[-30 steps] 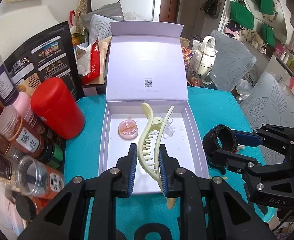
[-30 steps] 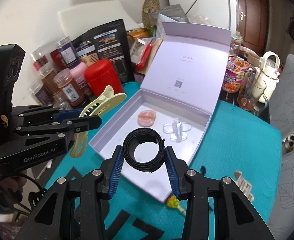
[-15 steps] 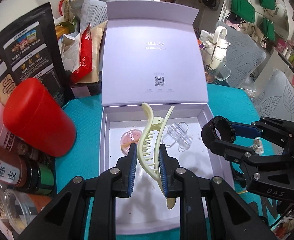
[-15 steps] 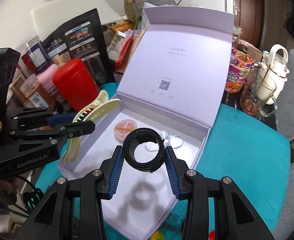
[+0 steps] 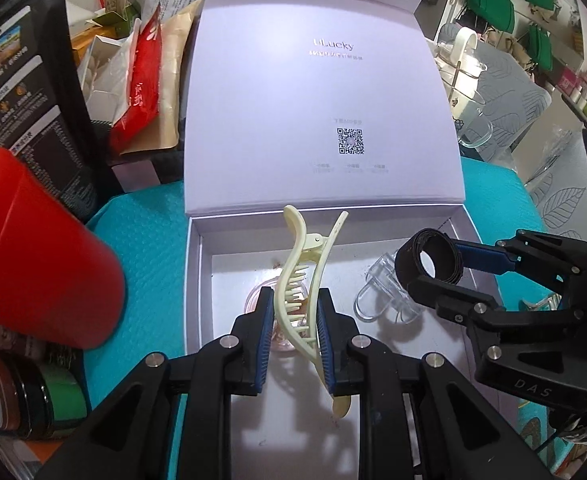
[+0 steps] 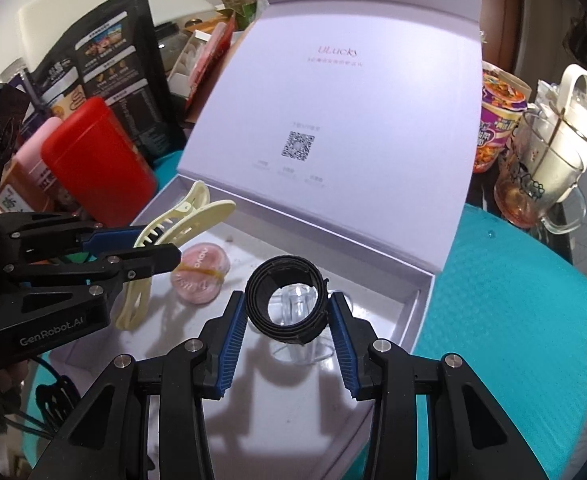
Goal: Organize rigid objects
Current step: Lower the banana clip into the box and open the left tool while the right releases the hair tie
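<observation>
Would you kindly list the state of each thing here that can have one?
Box: open, lid upright.
Left gripper: shut on the hair claw, above the box.
Right gripper: shut on the black ring, above the box.
Pink jar: closed, lying in the box.
Clear clip: lying in the box.
Red canister: capped, outside the box.

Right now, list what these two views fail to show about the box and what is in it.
- Pink round case: left wrist view, mostly behind the yellow hair claw and left gripper; its lid print is too small to read.
- Clear clip: right wrist view, seen only through the black band roll in the right gripper.
- Box: near wall hidden by gripper fingers in both views.
</observation>
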